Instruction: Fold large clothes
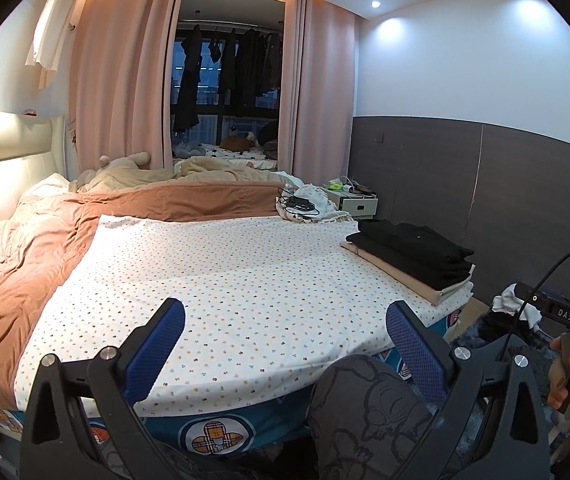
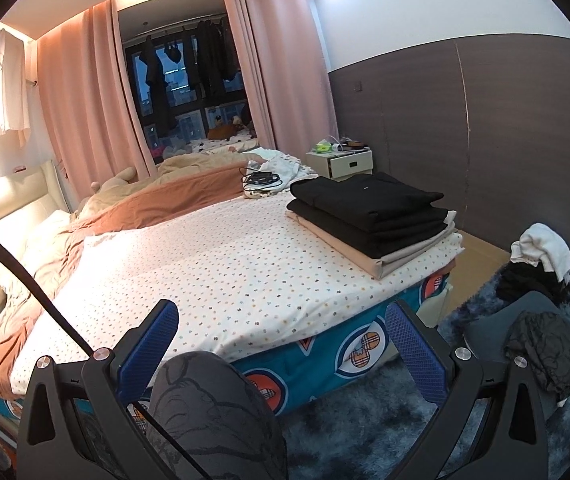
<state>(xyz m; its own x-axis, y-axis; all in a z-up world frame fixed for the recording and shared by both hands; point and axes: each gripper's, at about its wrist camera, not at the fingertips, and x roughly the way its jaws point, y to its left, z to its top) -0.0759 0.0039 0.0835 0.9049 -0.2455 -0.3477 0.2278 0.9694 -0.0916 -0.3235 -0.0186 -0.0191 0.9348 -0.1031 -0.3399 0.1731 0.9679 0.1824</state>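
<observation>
A bedroom with pink curtains (image 1: 125,80) and a dark window is lying ahead of both cameras, one bed (image 1: 245,280) under a dotted white sheet filling the middle. The left gripper (image 1: 285,344) is hanging above the bed's near edge with its two blue-padded fingers (image 1: 165,336) spread wide and gripping nothing. The right gripper (image 2: 281,344) is hovering likewise, its two fingers (image 2: 413,352) wide apart and empty, over the bed's foot corner. Between the fingers in each view, a knee (image 2: 213,404) in grey patterned trousers is showing. One stack of folded clothes (image 2: 369,216) is sitting at the bed's right edge: black garments, seemingly two, are lying on a beige one, and the exact layer count cannot be told. Beyond the stack, one tangle of black cables (image 2: 261,178) is resting on rumpled white cloth. One brown blanket (image 1: 45,248) is bunching along the bed's left side. One white nightstand (image 2: 341,162) is standing by the wall. On the shaggy blue rug (image 2: 365,432), one heap of unfolded white and dark clothes (image 2: 541,264) is lying to the right, well apart from the stack.
</observation>
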